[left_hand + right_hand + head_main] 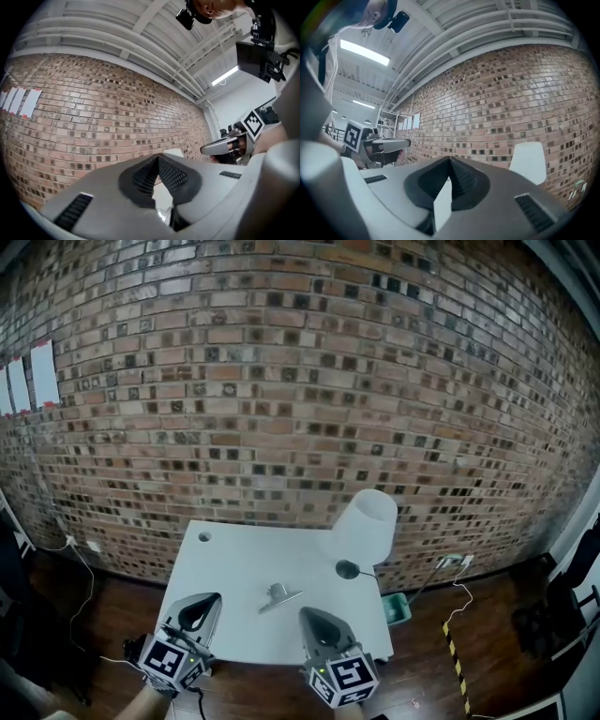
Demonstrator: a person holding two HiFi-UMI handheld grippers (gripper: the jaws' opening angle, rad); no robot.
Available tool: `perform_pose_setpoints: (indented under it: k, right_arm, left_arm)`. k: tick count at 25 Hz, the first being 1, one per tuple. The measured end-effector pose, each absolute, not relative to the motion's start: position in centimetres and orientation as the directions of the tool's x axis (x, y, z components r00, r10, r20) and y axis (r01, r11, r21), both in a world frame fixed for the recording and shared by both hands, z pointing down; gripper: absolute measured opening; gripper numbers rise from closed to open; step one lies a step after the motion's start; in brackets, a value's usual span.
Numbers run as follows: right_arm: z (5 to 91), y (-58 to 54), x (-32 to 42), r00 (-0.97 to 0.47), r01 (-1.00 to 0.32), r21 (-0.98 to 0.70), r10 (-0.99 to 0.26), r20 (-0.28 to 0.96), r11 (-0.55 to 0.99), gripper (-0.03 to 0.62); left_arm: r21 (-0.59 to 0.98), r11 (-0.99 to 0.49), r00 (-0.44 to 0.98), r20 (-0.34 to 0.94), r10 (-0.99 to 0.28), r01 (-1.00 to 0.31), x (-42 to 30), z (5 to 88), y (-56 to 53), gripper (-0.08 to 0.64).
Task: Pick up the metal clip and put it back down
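The metal clip (279,596) lies on the white table (234,563), near the middle of its front half, with nothing touching it. My left gripper (200,612) hovers over the table's front left edge, shut and empty, its tips meeting (158,157) and pointing level at the brick wall. To the clip's right and nearer to me, my right gripper (316,622) is held over the front edge, its jaws also closed to a point (450,159) with nothing in them. The clip lies between the two grippers and a little beyond them. Neither gripper view shows it.
A white lamp shade (366,526) tilts over the table's far right corner, above a dark round base (348,569). A cable hole (204,536) sits at the far left. The brick wall (300,381) stands close behind. A green box (396,607) and cables lie on the wooden floor.
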State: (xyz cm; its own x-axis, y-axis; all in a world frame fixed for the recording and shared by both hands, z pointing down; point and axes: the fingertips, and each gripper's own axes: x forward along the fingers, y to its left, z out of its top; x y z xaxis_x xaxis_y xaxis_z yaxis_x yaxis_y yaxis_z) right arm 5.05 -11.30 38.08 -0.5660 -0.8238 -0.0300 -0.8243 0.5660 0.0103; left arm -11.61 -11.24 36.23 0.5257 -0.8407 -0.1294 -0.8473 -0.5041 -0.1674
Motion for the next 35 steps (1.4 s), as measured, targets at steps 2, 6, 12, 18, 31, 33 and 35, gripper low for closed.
perform_pose_setpoints:
  k: [2,6,12,18,31,33,35]
  right_arm:
    - [37.9,-11.2,5.3,-0.572,-0.82,0.008,-0.82,-0.029,0.572,-0.015]
    - [37.6,-11.0,5.5,-0.579,-0.815,0.004,-0.815,-0.032,0.579,-0.015]
    - [37.6,-9.7,5.2,-0.57,-0.821,-0.005,-0.821,-0.021,0.57,-0.015]
    - [37.4,-7.3,4.2,-0.559,-0.828,-0.013,-0.828,-0.031,0.56,-0.015]
    - [38.2,0.1,4.4,-0.57,-0.819,-0.058,-0.821,-0.033,0.571,-0.015]
    - [38.1,2.2,5.2,-0.576,-0.814,-0.061,-0.817,-0.043,0.577,-0.015]
    - [37.5,4.5,6.1,-0.583,-0.808,-0.058,-0.81,-0.067,0.586,-0.015]
  left_arm:
    - [-0.177,-0.502,0.525,-0.122,-0.842,-0.847,-11.2,36.2,-11.0,0.014]
    - [-0.172,-0.49,0.512,-0.126,-0.85,-0.855,-11.3,36.0,-10.6,0.014]
    - [-0.163,-0.485,0.504,-0.108,-0.857,-0.859,-12.6,36.3,-9.6,0.014]
    - [-0.155,-0.489,0.505,-0.094,-0.858,-0.858,-14.1,36.5,-7.4,0.014]
    - [-0.156,-0.484,0.499,-0.072,-0.864,-0.861,-13.3,39.0,-0.3,0.015]
    - [-0.163,-0.48,0.496,-0.074,-0.865,-0.862,-12.4,38.6,1.9,0.014]
    - [-0.172,-0.472,0.49,-0.084,-0.868,-0.865,-11.3,37.9,4.1,0.015]
